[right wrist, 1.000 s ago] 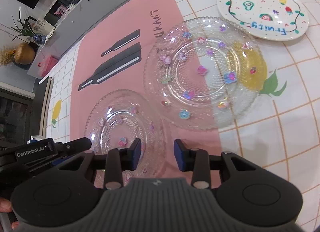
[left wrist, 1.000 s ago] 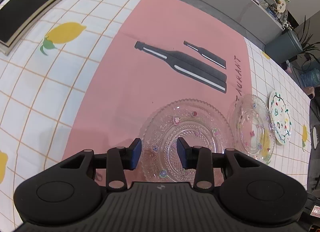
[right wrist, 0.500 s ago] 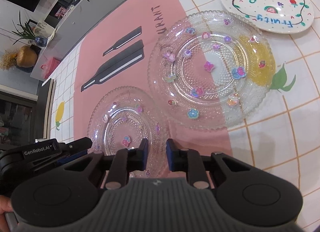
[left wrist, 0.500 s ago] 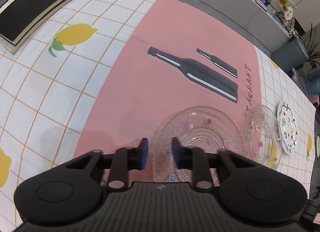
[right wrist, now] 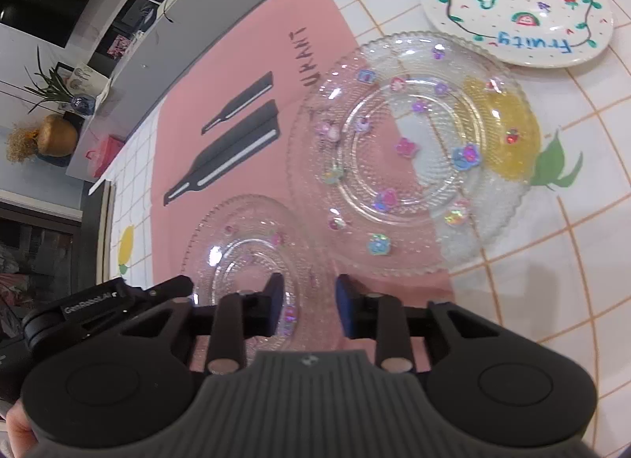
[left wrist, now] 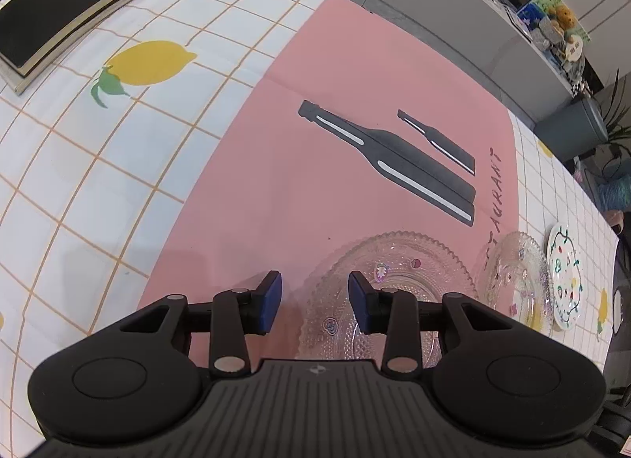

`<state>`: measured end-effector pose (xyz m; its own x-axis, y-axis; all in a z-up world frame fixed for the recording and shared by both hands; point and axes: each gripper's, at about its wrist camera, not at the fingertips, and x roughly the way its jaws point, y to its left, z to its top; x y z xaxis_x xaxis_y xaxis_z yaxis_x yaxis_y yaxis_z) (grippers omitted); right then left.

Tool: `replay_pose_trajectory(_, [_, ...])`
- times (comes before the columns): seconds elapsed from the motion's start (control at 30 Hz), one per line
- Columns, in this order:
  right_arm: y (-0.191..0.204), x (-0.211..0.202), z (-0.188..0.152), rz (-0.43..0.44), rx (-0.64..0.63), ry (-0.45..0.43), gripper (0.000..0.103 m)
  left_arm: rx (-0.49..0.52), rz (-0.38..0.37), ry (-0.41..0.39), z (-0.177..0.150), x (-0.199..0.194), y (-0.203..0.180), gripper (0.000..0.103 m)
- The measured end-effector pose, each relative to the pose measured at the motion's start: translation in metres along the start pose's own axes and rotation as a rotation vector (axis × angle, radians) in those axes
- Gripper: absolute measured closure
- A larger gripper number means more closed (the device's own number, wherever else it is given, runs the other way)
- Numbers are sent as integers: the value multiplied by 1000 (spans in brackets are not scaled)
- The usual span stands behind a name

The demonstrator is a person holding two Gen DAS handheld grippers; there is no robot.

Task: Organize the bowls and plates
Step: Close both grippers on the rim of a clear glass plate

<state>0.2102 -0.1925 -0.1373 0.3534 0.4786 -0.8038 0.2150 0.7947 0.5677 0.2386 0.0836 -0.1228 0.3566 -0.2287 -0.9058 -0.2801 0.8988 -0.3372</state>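
Two clear glass plates with small flower stickers lie on the pink mat. The smaller glass plate (left wrist: 394, 292) (right wrist: 252, 253) is nearest both grippers. The larger glass plate (right wrist: 410, 158) (left wrist: 516, 280) lies beyond it. A white plate with fruit drawings (right wrist: 516, 12) (left wrist: 566, 280) lies farthest right. My left gripper (left wrist: 314, 302) is open and empty, its jaws over the smaller plate's left rim. My right gripper (right wrist: 305, 304) is open and empty, its jaws astride the smaller plate's near right rim.
A pink mat (left wrist: 315, 166) with printed black bottles covers the table's middle, over a white checked cloth with lemons (left wrist: 146, 63). A black notebook (left wrist: 75, 4) lies at the far left. The left gripper's body (right wrist: 102, 300) shows in the right wrist view.
Both grippers narrowed half a second ago and have opened wide again. The left gripper has shifted left, so the smaller plate sits farther right in its view. The plates have not moved.
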Motion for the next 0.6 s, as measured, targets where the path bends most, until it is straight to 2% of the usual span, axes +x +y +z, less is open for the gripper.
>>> replay_pose_trajectory(0.03, [2, 1, -1, -2, -10, 1, 68, 1, -1, 8, 0, 1, -1, 71])
replay_pose_trajectory(0.13, [7, 2, -3, -13, -31, -7, 69, 14, 1, 20, -2, 3, -6, 81])
replay_pose_trajectory(0.2, [7, 2, -4, -20, -36, -10, 71, 27, 14, 14, -3, 3, -9, 81])
replay_pose_trajectory(0.27, [6, 3, -4, -47, -44, -10, 87, 21, 18, 14, -3, 3, -9, 81])
replay_pose_trajectory(0.33, [2, 3, -3, -49, -36, -8, 95, 10, 22, 22, -2, 3, -8, 82])
replay_pose_trajectory(0.6, [0, -11, -7, -51, -37, -6, 95, 14, 13, 7, -7, -13, -11, 85])
